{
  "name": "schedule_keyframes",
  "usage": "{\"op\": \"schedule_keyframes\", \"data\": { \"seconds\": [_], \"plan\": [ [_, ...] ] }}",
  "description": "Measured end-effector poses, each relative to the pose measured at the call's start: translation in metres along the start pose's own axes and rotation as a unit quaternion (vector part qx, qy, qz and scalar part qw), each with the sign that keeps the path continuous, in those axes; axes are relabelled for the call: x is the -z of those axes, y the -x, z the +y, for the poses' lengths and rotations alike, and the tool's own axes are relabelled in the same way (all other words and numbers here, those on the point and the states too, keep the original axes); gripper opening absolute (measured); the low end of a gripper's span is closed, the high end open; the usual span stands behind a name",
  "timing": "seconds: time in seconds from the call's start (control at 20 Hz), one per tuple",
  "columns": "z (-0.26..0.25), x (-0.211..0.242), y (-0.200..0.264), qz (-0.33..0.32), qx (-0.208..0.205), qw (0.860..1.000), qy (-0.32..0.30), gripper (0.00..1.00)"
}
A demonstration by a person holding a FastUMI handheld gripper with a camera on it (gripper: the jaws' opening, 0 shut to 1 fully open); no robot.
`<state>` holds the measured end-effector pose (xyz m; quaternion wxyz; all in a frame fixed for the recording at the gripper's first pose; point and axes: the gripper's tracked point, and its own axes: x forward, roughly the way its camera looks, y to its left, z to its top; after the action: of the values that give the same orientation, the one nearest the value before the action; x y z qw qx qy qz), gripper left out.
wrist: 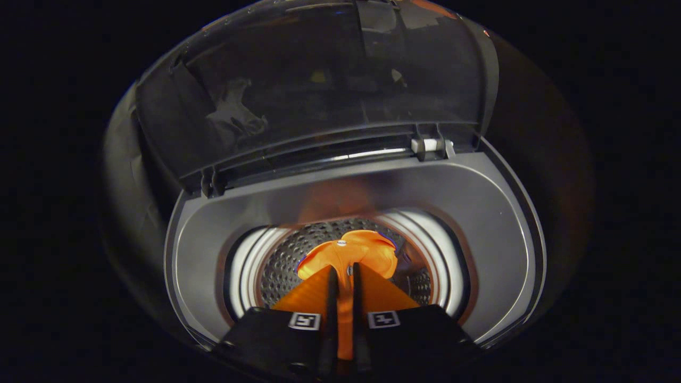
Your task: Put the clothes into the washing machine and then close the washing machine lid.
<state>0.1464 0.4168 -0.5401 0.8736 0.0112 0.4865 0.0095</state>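
An orange garment (348, 255) is pinched between my two fingers and hangs over the mouth of the perforated steel drum (282, 266) of a top-loading washing machine (468, 213). My gripper (343, 274) is shut on the cloth, and a strip of it runs back between the fingers. The bunched end of the garment reaches just past the fingertips, above the drum. The machine's dark see-through lid (319, 85) stands open, tilted up behind the opening on its hinges (428, 146).
A grey top deck (479, 239) rings the drum opening, with a white inner collar (245, 271) around the drum's mouth. Everything around the machine is dark.
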Motion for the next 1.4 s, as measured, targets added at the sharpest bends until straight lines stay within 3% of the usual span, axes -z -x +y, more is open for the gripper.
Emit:
{"op": "schedule_keyframes", "data": {
  "seconds": [0.25,0.6,0.75,1.1,1.25,1.4],
  "plan": [
    [-0.006,-0.003,0.005,-0.012,0.010,1.000,0.012,0.98],
    [-0.001,-0.058,0.092,-0.156,-0.012,0.987,0.027,0.99],
    [0.001,-0.105,0.153,-0.250,-0.018,0.968,0.031,0.99],
    [0.014,-0.202,0.321,-0.421,-0.035,0.905,0.055,0.98],
    [0.024,-0.225,0.346,-0.454,-0.058,0.888,0.038,0.98],
    [0.027,-0.244,0.349,-0.460,-0.068,0.885,0.032,0.98]
  ]
}}
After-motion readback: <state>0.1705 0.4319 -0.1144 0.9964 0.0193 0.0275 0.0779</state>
